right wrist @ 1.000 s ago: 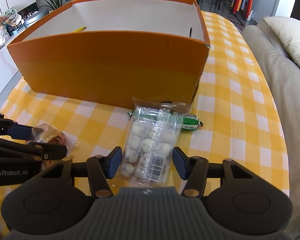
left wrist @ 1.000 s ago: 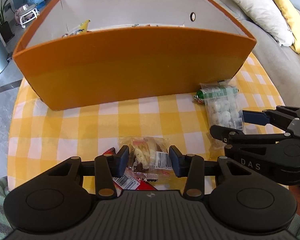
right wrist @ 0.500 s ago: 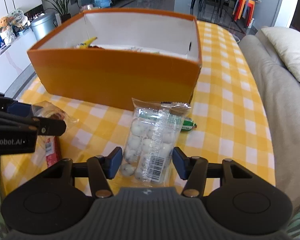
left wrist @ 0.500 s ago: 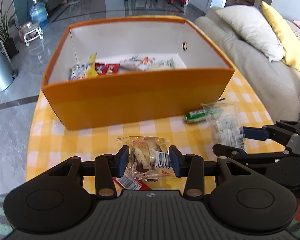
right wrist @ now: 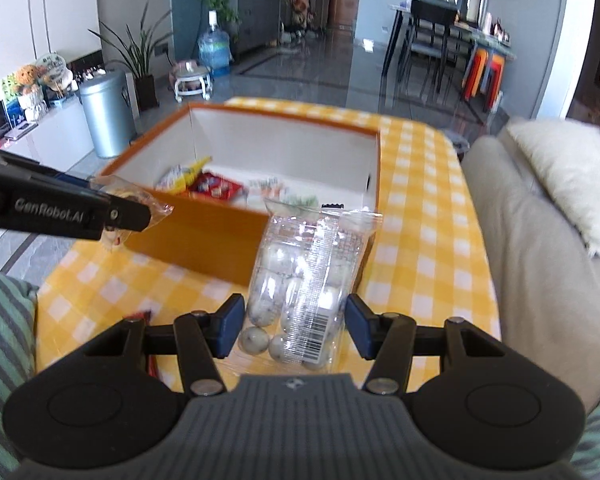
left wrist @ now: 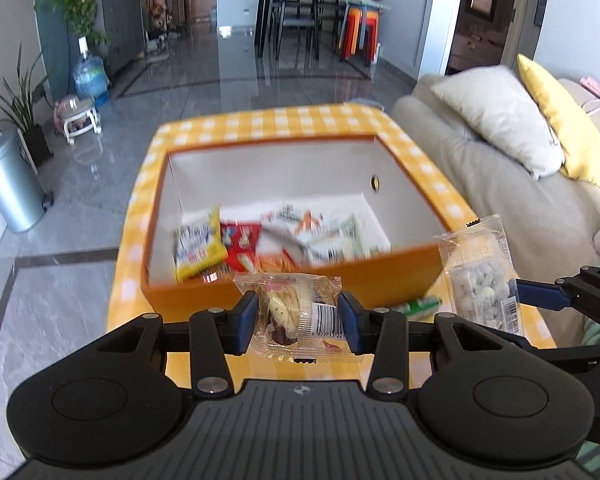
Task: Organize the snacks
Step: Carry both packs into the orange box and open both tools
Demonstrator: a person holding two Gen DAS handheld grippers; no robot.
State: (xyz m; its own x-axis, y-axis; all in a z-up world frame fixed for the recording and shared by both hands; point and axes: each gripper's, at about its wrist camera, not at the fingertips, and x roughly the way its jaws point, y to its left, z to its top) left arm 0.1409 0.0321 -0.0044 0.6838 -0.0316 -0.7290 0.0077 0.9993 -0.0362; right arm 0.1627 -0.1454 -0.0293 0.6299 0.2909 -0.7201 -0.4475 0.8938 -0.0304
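Note:
My left gripper [left wrist: 298, 318] is shut on a clear-wrapped small cake [left wrist: 288, 312] and holds it in the air before the near wall of the orange box [left wrist: 380, 276]. My right gripper [right wrist: 296, 326] is shut on a clear bag of white speckled balls [right wrist: 300, 280], also lifted; the bag shows at the right of the left wrist view [left wrist: 480, 276]. The box [right wrist: 204, 236] holds several snack packets [left wrist: 268, 240]. The left gripper and its cake show at the left of the right wrist view [right wrist: 120, 208].
A green-wrapped snack [left wrist: 420, 305] lies on the yellow checked tablecloth [right wrist: 420, 240] by the box's near right corner. A red packet [right wrist: 146, 316] lies near the table's front edge. A beige sofa [right wrist: 540, 240] with cushions stands right of the table.
Both grippers have risen high above the table with their snacks, so the views now look down into the box. The red packet and green snack stayed on the cloth.

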